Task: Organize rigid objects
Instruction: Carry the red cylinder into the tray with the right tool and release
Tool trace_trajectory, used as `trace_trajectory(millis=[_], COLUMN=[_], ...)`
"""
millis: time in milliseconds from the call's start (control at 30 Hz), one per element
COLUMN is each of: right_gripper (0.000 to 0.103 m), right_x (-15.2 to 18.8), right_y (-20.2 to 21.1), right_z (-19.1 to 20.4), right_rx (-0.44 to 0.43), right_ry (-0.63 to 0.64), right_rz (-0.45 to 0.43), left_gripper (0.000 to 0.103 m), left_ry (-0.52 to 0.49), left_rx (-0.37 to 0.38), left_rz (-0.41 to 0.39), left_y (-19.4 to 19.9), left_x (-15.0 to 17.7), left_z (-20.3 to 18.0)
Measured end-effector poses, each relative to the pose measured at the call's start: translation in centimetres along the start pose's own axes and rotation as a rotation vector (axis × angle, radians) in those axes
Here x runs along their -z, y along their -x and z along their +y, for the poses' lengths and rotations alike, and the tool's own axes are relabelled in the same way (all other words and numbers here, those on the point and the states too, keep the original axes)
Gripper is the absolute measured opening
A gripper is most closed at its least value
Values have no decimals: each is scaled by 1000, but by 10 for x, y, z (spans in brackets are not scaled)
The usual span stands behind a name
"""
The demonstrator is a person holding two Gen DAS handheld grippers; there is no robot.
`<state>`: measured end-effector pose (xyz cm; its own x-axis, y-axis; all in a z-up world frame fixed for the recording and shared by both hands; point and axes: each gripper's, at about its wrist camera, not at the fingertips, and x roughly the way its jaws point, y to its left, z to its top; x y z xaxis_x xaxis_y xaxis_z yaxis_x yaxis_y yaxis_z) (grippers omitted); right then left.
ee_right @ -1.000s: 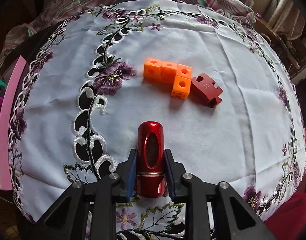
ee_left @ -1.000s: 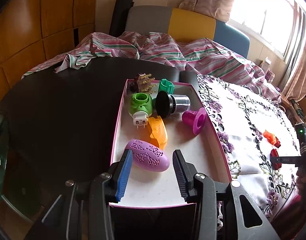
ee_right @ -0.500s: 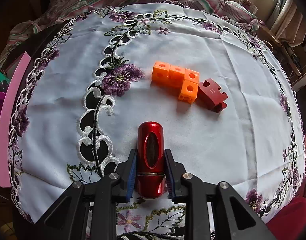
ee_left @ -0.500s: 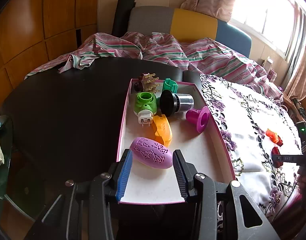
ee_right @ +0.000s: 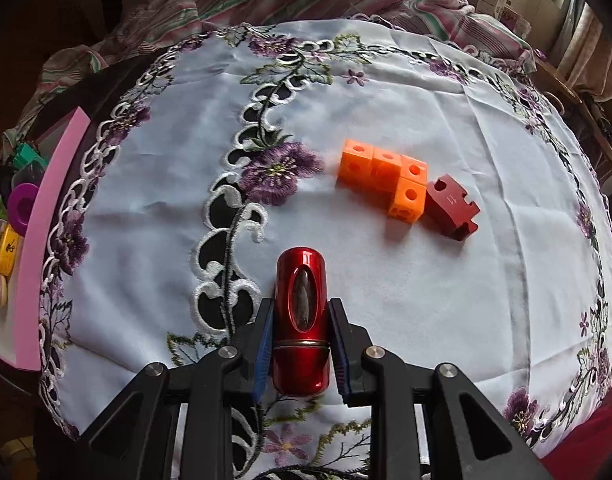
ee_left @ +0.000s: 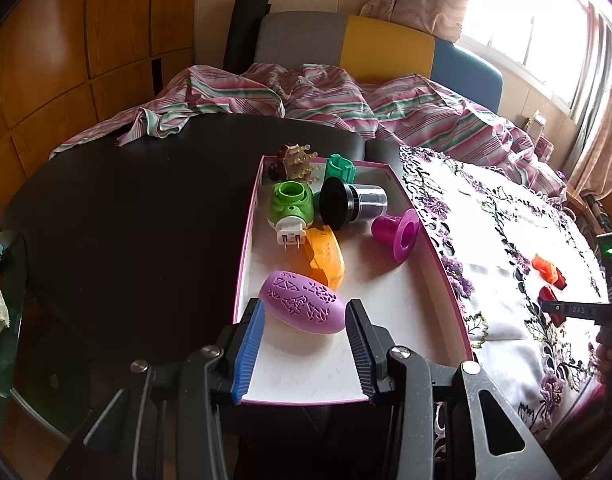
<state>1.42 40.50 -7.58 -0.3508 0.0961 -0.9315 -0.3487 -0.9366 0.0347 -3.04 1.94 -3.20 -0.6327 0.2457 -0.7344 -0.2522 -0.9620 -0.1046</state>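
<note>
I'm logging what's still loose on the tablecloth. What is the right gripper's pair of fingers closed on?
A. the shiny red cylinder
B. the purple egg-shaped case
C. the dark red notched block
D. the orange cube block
A: the right gripper clamps the shiny red cylinder between its fingers.

A glossy red capsule (ee_right: 302,320) sits over a white tablecloth (ee_right: 385,92) embroidered with purple flowers. The linked cubes (ee_right: 385,176) are orange, the notched block (ee_right: 451,206) dark red, the tray (ee_left: 421,224) pink-rimmed.
</note>
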Motion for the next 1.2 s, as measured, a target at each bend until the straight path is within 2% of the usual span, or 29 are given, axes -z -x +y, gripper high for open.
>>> trace_trajectory(millis=[200, 500, 700, 900, 1200], right_gripper=[25, 25, 25, 25, 25], right_x=[2, -2, -6, -15, -34], right_y=[17, 42, 47, 26, -24], right_z=[37, 144, 207, 249, 280], right_rx=[-141, -319, -435, -453, -359], right_ry=[46, 232, 320, 324, 289], right_rz=[-61, -120, -106, -70, -38], left_gripper=[43, 43, 43, 43, 43], left_ry=[1, 10, 27, 54, 83], left_rx=[-2, -13, -21, -35, -47], left_rz=[3, 1, 0, 0, 13], left_y=[-1, 1, 2, 2, 0], left_x=[0, 2, 4, 7, 12], left_z=[1, 7, 15, 28, 42])
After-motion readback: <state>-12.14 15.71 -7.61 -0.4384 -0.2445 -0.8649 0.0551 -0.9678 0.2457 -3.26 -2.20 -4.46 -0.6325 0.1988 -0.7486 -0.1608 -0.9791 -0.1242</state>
